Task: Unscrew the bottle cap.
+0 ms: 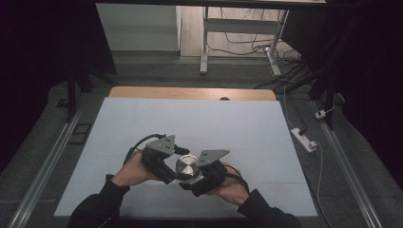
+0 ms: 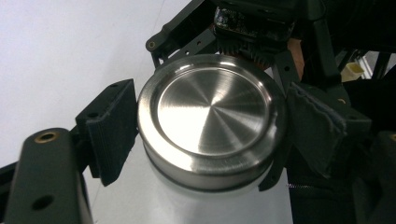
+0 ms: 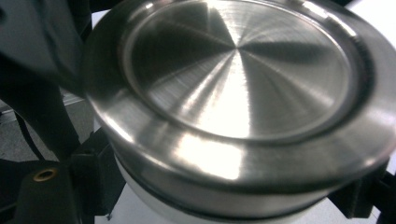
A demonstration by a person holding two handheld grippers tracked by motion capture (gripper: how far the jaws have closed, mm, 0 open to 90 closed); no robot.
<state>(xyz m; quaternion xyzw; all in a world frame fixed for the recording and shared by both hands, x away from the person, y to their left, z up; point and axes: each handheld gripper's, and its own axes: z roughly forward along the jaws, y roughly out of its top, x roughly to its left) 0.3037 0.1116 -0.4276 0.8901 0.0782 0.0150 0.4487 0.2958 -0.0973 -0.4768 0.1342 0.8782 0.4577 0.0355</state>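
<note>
A round jar with a brushed steel lid [image 1: 187, 166] and a white body [image 3: 154, 207] is held just above the white table [image 1: 190, 118], near its front edge. My left gripper [image 1: 174, 171] comes in from the left. Its ribbed pads [image 2: 112, 133] press on opposite sides of the steel lid [image 2: 212, 116]. My right gripper [image 1: 196, 179] comes in from the right. Its black fingers [image 3: 95, 179] sit lower, clamped around the white body under the lid [image 3: 238, 93]. A hand holds each gripper.
The table's far end has a wooden edge [image 1: 190, 93]. On the floor to the right lie a white power strip [image 1: 304, 139] and cables. Metal rails [image 1: 47, 161] run along both sides. White desk legs [image 1: 204, 42] stand beyond the table.
</note>
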